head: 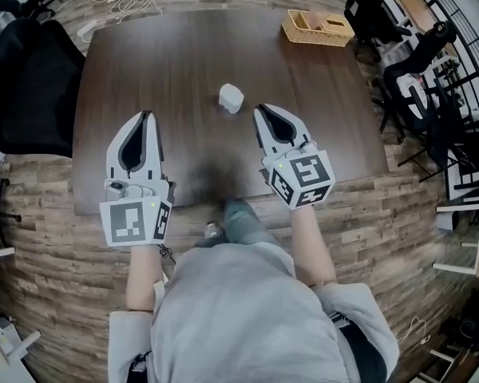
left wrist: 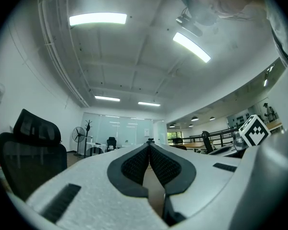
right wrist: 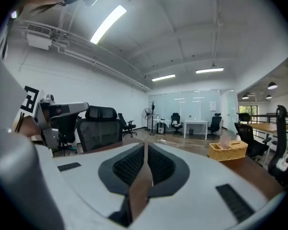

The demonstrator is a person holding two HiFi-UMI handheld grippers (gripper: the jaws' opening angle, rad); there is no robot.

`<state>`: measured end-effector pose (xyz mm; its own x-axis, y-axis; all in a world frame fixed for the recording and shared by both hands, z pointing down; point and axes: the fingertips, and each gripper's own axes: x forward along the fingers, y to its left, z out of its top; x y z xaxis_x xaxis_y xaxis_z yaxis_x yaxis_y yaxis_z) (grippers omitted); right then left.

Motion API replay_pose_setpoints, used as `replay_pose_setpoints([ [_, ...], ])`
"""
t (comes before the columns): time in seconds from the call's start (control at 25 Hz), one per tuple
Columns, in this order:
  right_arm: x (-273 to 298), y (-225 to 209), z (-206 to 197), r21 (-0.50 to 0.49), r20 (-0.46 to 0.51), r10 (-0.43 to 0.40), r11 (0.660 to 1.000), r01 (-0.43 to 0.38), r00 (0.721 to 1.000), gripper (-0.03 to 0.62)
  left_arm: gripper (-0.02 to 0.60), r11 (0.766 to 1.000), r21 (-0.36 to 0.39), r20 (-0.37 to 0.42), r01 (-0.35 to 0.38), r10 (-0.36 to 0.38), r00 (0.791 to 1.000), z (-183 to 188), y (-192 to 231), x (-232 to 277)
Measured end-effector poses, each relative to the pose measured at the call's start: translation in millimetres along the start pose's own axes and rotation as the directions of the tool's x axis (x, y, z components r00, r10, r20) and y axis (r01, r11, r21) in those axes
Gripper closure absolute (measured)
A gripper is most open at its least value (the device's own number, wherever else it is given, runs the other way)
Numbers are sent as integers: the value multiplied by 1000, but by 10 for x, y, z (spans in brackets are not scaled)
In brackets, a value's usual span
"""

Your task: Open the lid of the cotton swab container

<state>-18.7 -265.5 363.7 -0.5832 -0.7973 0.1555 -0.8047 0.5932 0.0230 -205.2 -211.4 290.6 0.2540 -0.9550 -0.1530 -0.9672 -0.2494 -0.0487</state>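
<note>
left gripper and right gripper are closed, empty; a stray nudge could topple the seemingly light cotton swab container.

Right gripper jaws together, empty; wicker basket right.

I get bright, even light from ceiling strips, which glare white. A soft shadow darkens the table at its near edge. All views bow strongly at the edges, and both gripper views are vignetted black.
</note>
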Motion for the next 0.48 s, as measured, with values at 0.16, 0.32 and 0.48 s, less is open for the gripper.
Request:
replay_pose_setpoints([
  [0.16,286,-140,-310,12,-95,19,1000,-18,995,572,571,1000,-9,-18,-13,13,1000,-84,31,160],
  [0.32,532,-275,-685,25,-187,32,999,-28,982,572,571,999,-13,-39,-35,35,999,-190,70,288],
  [0.48,729,-355,-1040,53,-260,65,997,-53,963,540,571,997,-13,-67,-70,69,995,-288,154,384],
])
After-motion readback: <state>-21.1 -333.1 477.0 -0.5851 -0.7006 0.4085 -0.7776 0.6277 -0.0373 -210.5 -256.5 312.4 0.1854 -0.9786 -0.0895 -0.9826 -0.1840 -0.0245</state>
